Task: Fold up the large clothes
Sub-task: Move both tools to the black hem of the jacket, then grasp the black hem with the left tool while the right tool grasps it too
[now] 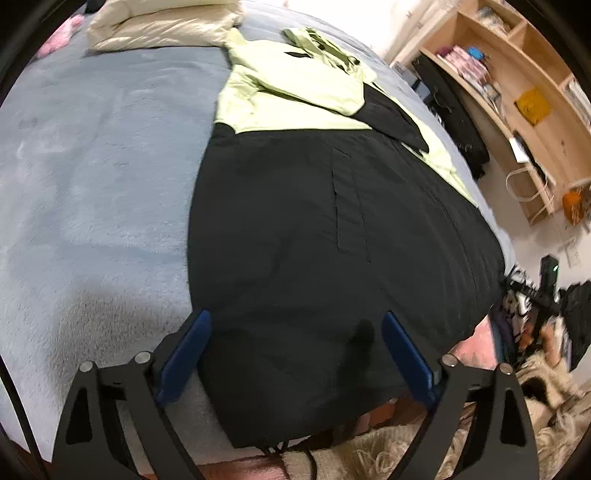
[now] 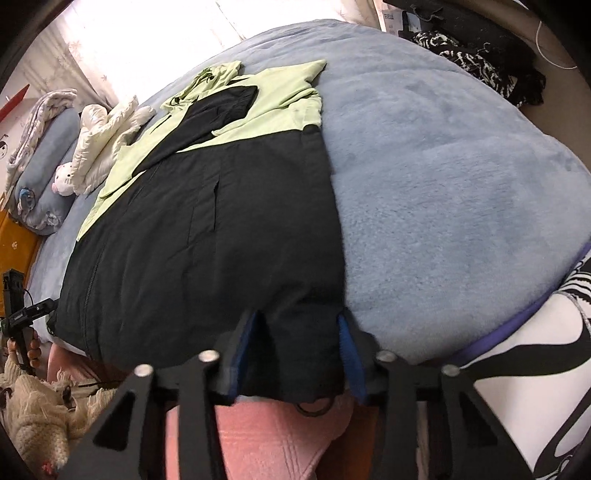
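A large black and light-green jacket (image 1: 303,229) lies flat on a blue-grey bed cover (image 1: 92,166), sleeves folded across its green upper part. Its black hem hangs at the near bed edge. My left gripper (image 1: 295,332) is open, blue pads either side of the hem's left corner, over the fabric. In the right wrist view the jacket (image 2: 207,229) fills the left half of the bed (image 2: 443,184). My right gripper (image 2: 299,332) is open with its blue pads straddling the hem's right corner. A drawcord loop (image 2: 314,406) hangs below the hem.
Cream bedding (image 1: 162,26) lies at the bed's head, with a white plush toy (image 2: 66,181) and rolled blankets (image 2: 40,166). Wooden shelves (image 1: 517,92) stand to the right. A pink cover (image 2: 277,435) and a shaggy cream rug (image 2: 33,413) lie below the bed edge.
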`<state>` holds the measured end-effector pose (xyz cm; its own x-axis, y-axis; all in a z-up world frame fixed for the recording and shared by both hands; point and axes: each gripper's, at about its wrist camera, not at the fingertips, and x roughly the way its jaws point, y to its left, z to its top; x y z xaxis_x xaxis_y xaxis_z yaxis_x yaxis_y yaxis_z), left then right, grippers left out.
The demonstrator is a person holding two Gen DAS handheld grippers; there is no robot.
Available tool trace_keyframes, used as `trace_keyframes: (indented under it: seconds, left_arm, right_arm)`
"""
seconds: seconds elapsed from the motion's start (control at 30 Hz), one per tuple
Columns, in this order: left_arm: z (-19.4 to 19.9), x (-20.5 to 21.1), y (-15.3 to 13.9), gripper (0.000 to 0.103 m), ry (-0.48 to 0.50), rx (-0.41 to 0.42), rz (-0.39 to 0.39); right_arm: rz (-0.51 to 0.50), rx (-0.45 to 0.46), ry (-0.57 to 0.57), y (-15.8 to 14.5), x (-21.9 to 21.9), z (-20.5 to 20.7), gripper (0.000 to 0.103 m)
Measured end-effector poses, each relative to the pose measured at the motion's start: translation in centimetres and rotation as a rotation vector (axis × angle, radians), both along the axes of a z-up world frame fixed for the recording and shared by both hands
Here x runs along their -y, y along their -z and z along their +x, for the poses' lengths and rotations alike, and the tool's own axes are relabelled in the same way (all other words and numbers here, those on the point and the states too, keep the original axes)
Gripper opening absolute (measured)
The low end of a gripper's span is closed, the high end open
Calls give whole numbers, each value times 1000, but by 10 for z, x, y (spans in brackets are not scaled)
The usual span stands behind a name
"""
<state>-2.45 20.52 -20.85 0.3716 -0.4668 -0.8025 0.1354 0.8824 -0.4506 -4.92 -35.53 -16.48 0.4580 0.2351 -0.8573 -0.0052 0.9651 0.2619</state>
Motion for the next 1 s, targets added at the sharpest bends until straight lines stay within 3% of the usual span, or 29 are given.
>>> trace_keyframes:
  seconds: [0.1,0.27,0.43,0.53,0.7,0.73,0.77,0.8,0.87,0.93,1.0]
  left_arm:
    - [-3,1,-7,92,-11,20,33]
    - [-7,-18,-6,92,-68,-9,7]
    - [-10,-22,2,93,-57,-20,-19]
    - [-6,-16,9,102,-35,-27,-13]
    - [3,8,11,102,-23,-5,100]
    - [3,12,10,98,-27,-4,112]
    - [4,17,8,81,-36,-5,131]
    - [5,21,2,50,-59,0,161]
    - [9,22,-4,9,-107,-27,164]
    - [11,22,-8,8,-149,-57,150]
    - [7,27,-12,5,-144,-42,195]
  right_arm:
    - [6,4,0,-3,2,-2,27]
    - [6,4,-2,-2,2,-1,27]
    - [14,-1,-6,1,4,1,27]
    - [13,-2,-4,3,3,2,27]
    - [13,-1,2,4,3,2,27]
    - [10,0,5,4,3,2,27]
    - [5,0,8,4,2,2,27]
    - [0,0,9,4,1,2,27]
    - [-22,0,9,2,-3,1,25]
    - [-37,0,7,-1,-7,1,21]
    - [-64,0,3,-5,-12,0,16]
